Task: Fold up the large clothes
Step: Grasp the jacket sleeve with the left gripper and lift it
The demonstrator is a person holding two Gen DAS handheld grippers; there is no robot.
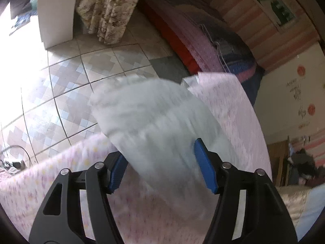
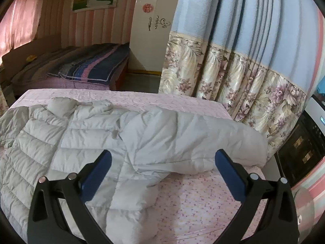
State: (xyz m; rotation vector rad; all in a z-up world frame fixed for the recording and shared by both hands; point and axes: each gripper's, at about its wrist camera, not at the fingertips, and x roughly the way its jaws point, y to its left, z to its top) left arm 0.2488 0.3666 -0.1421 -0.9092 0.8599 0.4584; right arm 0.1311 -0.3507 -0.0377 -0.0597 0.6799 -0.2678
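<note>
A white quilted puffer jacket [image 2: 85,140] lies spread on a bed with a pink patterned sheet [image 2: 203,203]. One sleeve [image 2: 193,140] is folded across toward the right side of the bed. My right gripper [image 2: 163,162] is open and empty, just above the jacket's body and sleeve. In the left wrist view a blurred white part of the jacket [image 1: 150,118] sits between the blue pads of my left gripper [image 1: 160,154], whose jaws stand wide apart. The pink sheet [image 1: 50,183] lies beneath it.
A tiled floor [image 1: 67,85] lies beyond the bed edge. A second bed with a dark striped blanket [image 2: 91,65] stands behind. A floral curtain [image 2: 233,77] hangs at the right, next to a dark appliance [image 2: 300,152]. A white wardrobe [image 2: 152,30] stands at the back.
</note>
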